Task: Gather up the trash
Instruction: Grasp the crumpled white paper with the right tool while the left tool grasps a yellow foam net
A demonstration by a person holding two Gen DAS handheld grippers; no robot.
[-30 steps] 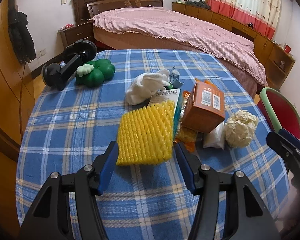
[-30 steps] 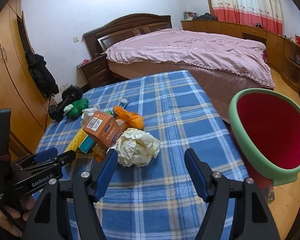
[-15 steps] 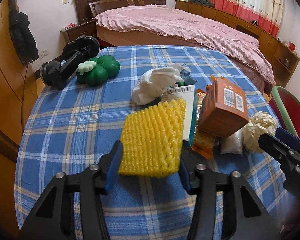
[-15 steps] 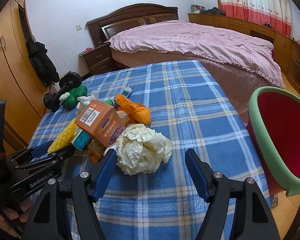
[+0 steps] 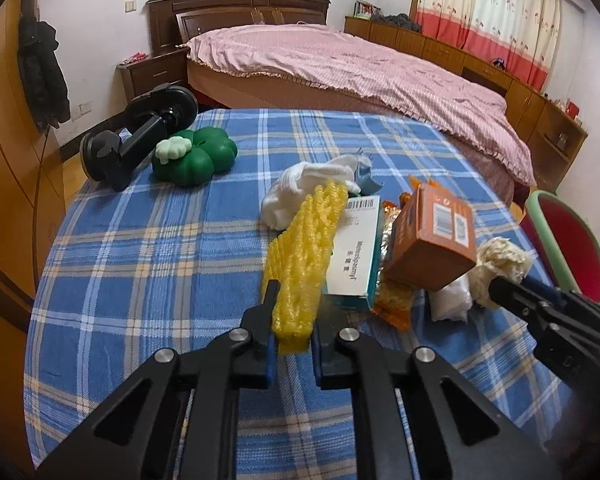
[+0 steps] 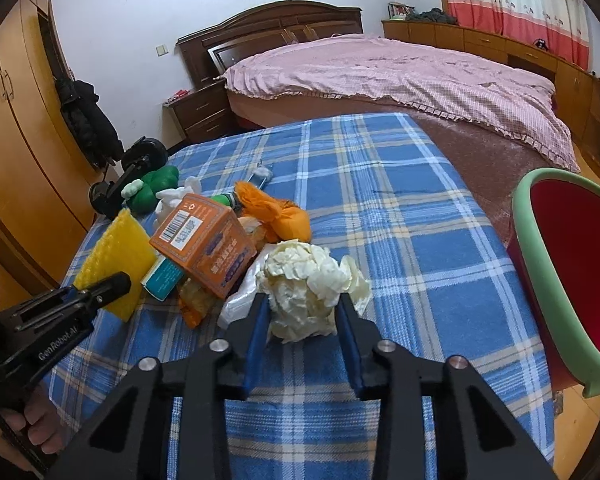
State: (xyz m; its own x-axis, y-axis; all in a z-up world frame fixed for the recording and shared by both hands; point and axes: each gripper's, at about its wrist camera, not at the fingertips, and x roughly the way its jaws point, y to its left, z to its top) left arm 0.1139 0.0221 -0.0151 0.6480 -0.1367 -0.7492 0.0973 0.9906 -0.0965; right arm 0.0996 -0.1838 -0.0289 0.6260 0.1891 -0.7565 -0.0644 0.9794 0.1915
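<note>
We work over a worktop (image 5: 148,264) draped in blue plaid cloth, with a pink-covered bed (image 5: 340,60) behind. Our left hand-held gripper (image 5: 294,322) has clamped onto the yellow foam net (image 5: 304,248); our right hand-held gripper (image 6: 302,314) is closing around the crumpled paper ball (image 6: 310,280). An orange carton (image 6: 206,244) crowds between them. The red bin (image 6: 576,276) stands at right.

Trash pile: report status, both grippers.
Left gripper shut on yellow foam net. Right gripper closing around crumpled paper ball. Red bin right, unobstructed.
</note>
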